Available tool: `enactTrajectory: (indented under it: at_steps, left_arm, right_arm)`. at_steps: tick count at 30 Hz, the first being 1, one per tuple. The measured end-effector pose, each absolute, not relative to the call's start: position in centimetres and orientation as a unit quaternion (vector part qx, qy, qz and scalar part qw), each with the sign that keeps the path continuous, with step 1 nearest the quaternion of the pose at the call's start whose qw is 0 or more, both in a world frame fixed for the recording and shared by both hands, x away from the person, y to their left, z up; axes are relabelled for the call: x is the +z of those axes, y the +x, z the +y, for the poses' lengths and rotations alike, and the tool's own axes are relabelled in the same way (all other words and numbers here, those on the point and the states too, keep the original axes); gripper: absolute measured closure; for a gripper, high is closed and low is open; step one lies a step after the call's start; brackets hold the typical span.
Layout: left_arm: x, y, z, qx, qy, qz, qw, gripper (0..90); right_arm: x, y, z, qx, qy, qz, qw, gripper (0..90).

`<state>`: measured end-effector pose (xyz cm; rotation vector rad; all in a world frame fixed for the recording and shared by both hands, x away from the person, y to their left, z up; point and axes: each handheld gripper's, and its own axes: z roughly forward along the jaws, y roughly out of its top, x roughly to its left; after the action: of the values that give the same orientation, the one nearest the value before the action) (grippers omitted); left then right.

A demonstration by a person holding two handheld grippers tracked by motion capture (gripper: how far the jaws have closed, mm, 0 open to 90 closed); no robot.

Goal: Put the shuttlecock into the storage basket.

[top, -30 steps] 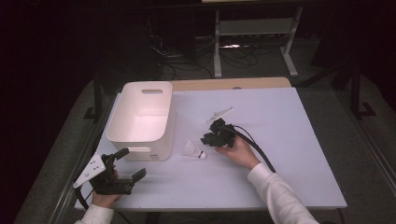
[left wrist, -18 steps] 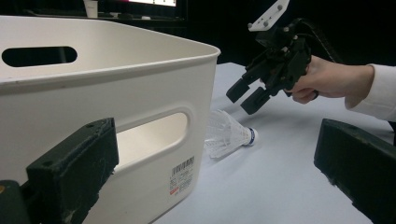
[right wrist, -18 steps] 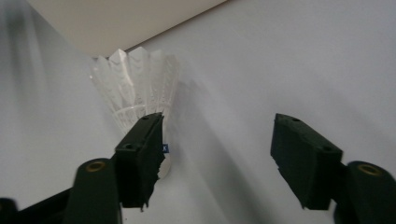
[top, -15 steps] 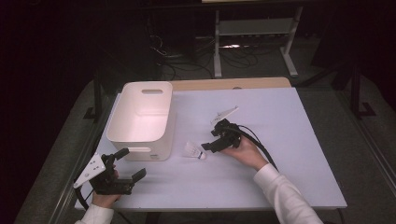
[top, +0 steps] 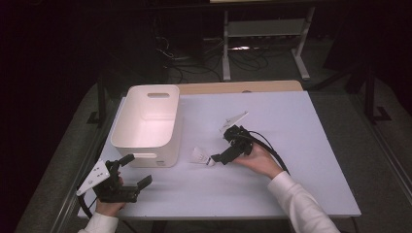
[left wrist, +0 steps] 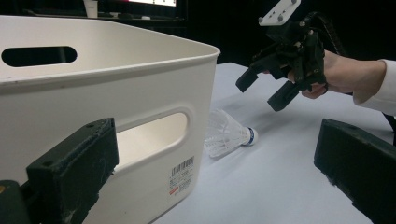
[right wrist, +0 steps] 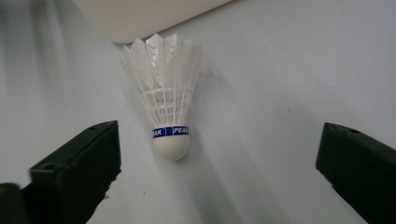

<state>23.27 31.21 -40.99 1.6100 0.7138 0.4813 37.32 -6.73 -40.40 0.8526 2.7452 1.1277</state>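
1. The white feathered shuttlecock [top: 199, 156] lies on its side at centre frame of the high view, just beside the white plastic bin [top: 148, 124].
2. The right gripper [top: 219, 158], jaws wide and empty, faces its cork tip; feathers point away.
3. The left gripper [top: 133, 171], also agape and empty, sits lower left, farther off.

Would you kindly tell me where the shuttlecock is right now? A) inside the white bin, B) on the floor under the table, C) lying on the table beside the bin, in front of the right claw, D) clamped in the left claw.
C: the shuttlecock lies on the table beside the white bin, with the open right claw just short of its cork end.
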Motion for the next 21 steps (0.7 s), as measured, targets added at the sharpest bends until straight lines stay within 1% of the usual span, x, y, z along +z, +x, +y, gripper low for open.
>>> enactTrajectory:
  at_steps: [5, 6, 10, 12, 14, 16, 18, 21]
  left_arm:
    - [-41.0, 23.3, 31.2, 0.208, 0.698, 0.309, 0.612, 0.0]
    - [-41.0, 23.3, 31.2, 0.208, 0.698, 0.309, 0.612, 0.0]
    - [-41.0, 23.3, 31.2, 0.209, 0.699, 0.308, 0.611, 0.0]
    - [-41.0, 23.3, 31.3, 0.209, 0.699, 0.307, 0.611, 0.0]
    - [-41.0, 23.3, 31.3, 0.209, 0.699, 0.306, 0.611, 0.0]
    - [-41.0, 23.3, 31.3, 0.208, 0.699, 0.307, 0.611, 0.0]
    - [-41.0, 23.3, 31.3, 0.209, 0.700, 0.306, 0.611, 0.0]
    - [-41.0, 23.3, 31.3, 0.208, 0.699, 0.306, 0.612, 0.0]
  right_arm:
    - [-40.8, 37.3, -6.4, 0.346, 0.266, 0.899, 0.031, 0.0]
    - [-40.9, 37.2, -6.3, 0.346, 0.268, 0.898, 0.025, 0.0]
    - [-41.2, 37.1, -5.9, 0.341, 0.261, 0.902, 0.032, 0.0]
    - [-41.3, 37.0, -5.6, 0.343, 0.264, 0.901, 0.024, 0.0]
    - [-41.6, 37.0, -5.4, 0.339, 0.261, 0.903, 0.029, 0.0]
    - [-41.8, 36.9, -5.2, 0.341, 0.264, 0.902, 0.020, 0.0]
    - [-42.1, 37.0, -5.0, 0.338, 0.258, 0.904, 0.028, 0.0]
    - [-42.2, 36.8, -4.7, 0.341, 0.261, 0.903, 0.018, 0.0]
